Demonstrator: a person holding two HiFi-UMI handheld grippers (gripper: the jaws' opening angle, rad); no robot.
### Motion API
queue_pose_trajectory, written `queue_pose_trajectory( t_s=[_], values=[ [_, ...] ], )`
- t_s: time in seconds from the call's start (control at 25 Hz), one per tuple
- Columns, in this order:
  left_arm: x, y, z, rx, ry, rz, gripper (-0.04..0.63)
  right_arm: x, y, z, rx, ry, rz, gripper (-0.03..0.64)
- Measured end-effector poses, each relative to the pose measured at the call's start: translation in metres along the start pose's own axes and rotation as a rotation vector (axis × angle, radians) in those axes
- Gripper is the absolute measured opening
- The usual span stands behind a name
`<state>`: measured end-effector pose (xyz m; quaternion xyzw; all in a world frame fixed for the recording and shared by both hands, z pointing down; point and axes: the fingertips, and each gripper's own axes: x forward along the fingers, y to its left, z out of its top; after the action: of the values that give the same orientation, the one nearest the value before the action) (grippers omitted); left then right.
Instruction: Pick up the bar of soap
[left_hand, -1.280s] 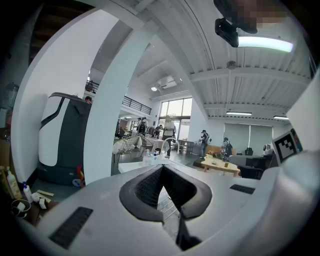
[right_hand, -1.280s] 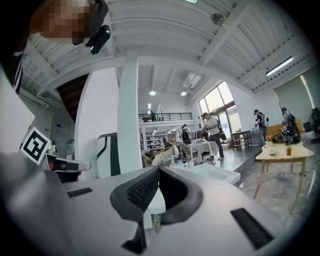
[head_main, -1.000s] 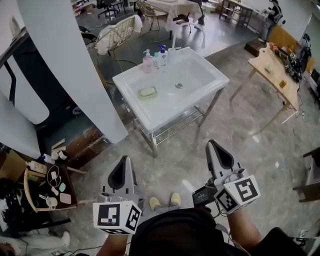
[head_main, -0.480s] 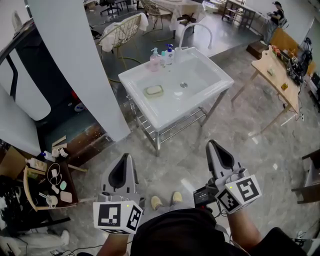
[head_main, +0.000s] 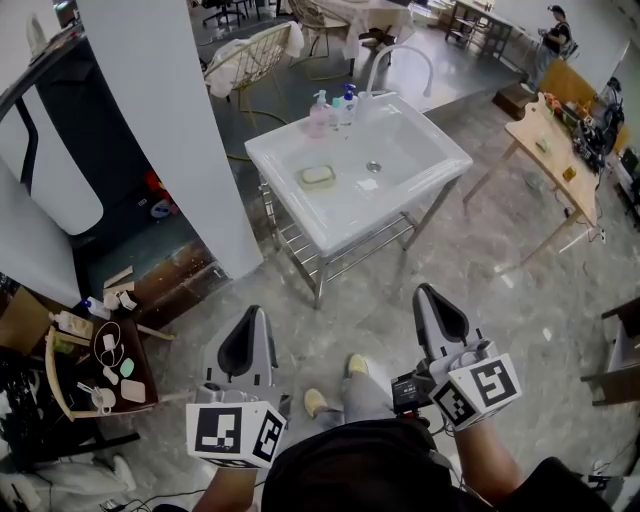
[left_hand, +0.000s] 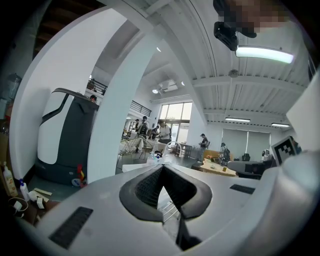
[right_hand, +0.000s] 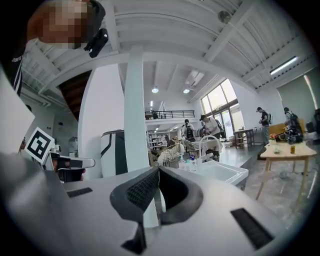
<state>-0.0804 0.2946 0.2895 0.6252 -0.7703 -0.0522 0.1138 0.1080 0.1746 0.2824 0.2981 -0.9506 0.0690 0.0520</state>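
A pale green bar of soap (head_main: 317, 176) lies in a dish on the left part of a white sink (head_main: 437, 142) that stands on a metal frame, well ahead of me. My left gripper (head_main: 251, 322) is held low at the bottom left, jaws shut with nothing between them. My right gripper (head_main: 431, 297) is at the bottom right, also shut and empty. Both are far short of the sink, above the floor. The sink (right_hand: 226, 172) shows in the right gripper view, beyond the shut jaw tips (right_hand: 158, 171).
Soap bottles (head_main: 334, 106) and a curved tap (head_main: 400, 62) stand at the sink's back edge. A wide white pillar (head_main: 165, 130) rises left of it. A wooden table (head_main: 555, 150) is at the right, a cluttered low stand (head_main: 95, 375) at the lower left. Grey marble floor (head_main: 380, 300) lies between.
The sink has come closer and shifted right in the head view as I walk toward it. Both grippers keep their places in the picture, still shut.
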Motion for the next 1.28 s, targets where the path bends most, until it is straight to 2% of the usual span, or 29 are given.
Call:
queue_pose_trajectory(
  t_s=[0.48, 0.84, 1.28],
  values=[
    [0.037, 0.003, 0.004, 0.009, -0.01, -0.003, 0.003, 0.034, -0.022, 0.002, 0.019, -0.017, 0.017, 0.008],
    [0.108, 0.001, 0.011, 0.018, -0.007, 0.006, 0.003, 0.086, -0.076, 0.013, 0.035, -0.03, 0.028, 0.008],
    [0.186, -0.009, 0.008, 0.033, 0.039, -0.018, 0.003, 0.135, -0.133, 0.022, 0.028, -0.016, 0.021, 0.008]
  ],
)
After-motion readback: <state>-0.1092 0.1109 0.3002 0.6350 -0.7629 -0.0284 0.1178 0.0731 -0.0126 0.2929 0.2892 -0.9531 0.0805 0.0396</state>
